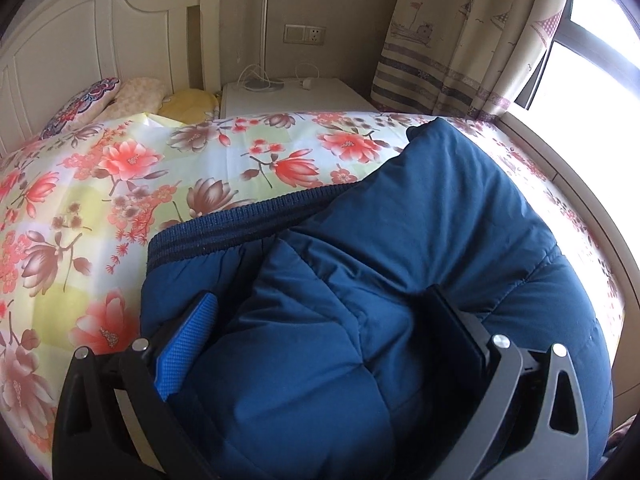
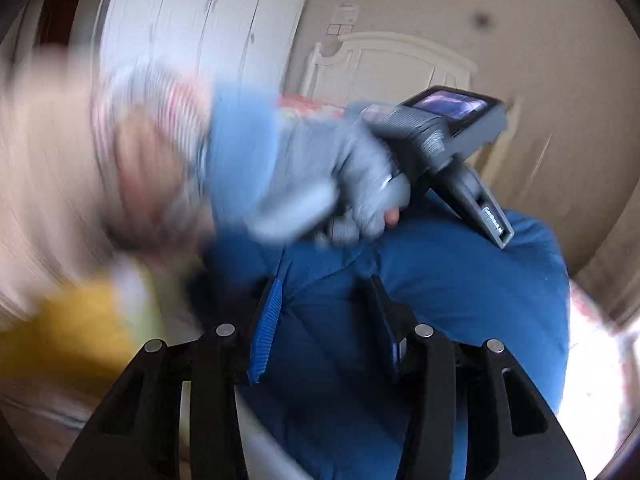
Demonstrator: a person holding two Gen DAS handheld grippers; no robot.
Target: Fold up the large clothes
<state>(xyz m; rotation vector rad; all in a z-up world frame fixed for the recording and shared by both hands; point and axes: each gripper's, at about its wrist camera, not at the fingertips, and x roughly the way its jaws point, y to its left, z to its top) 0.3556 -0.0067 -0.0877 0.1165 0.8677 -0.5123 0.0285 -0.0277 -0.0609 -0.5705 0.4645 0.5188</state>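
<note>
A dark blue padded jacket [image 1: 420, 240] lies bunched on the floral bedspread [image 1: 120, 168], its ribbed hem [image 1: 224, 232] toward the left. My left gripper [image 1: 324, 300] has a thick fold of the jacket between its fingers and is shut on it. In the right wrist view, which is motion-blurred, my right gripper [image 2: 324, 292] is shut on another fold of the jacket [image 2: 460, 280]. The left gripper body [image 2: 452, 148], held by a grey-gloved hand [image 2: 352, 184], sits above the jacket there.
A white headboard [image 1: 80, 40] and pillows [image 1: 120, 96] are at the far left. A white nightstand [image 1: 296, 96] with a lamp stands beyond the bed. A curtain [image 1: 472, 32] and bright window [image 1: 592, 60] are at the right. The bed edge runs along the right.
</note>
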